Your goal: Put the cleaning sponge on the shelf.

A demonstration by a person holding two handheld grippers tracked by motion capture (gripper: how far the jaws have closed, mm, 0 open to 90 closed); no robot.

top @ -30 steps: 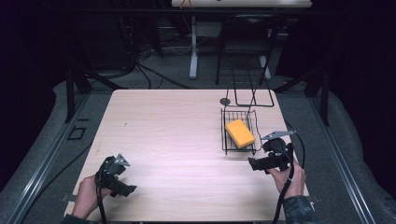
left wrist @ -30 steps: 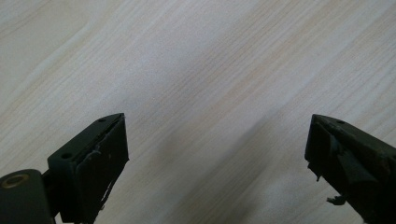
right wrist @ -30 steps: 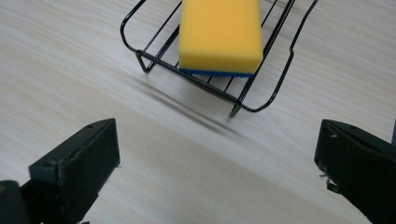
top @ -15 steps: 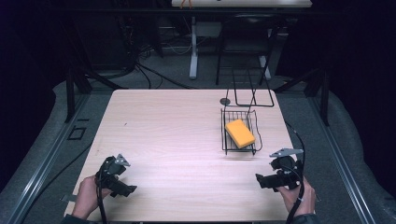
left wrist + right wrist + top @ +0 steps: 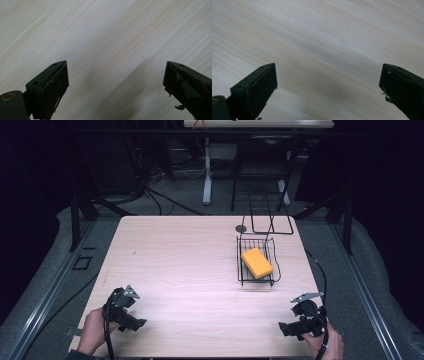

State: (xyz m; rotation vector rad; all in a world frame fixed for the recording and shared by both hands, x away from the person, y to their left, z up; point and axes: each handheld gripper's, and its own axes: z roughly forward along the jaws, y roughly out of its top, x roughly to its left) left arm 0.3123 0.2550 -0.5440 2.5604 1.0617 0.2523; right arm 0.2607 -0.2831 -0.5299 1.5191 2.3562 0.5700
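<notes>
An orange sponge [image 5: 257, 262] lies inside a small black wire basket [image 5: 240, 268] on the right half of the pale wooden table [image 5: 180, 265]. My right gripper [image 5: 283, 328] is low over the table's near right corner, well short of the basket. Its jaws are open and have just been closing slightly, with nothing between them. In the right gripper view the right gripper [image 5: 328, 75] faces bare wood grain. My left gripper [image 5: 138, 324] hovers near the front left corner, open and empty. In the left gripper view the left gripper [image 5: 115, 75] also looks onto bare tabletop.
A black wire frame [image 5: 270, 222] stands at the far right edge behind the basket, with a small dark disc [image 5: 241, 228] beside it. A cable [image 5: 320, 275] trails from the right gripper along the table's right side. Dark floor and table legs lie beyond.
My right gripper has drawn back from beside the basket toward the near right corner and sunk lower. The left gripper has stayed put.
</notes>
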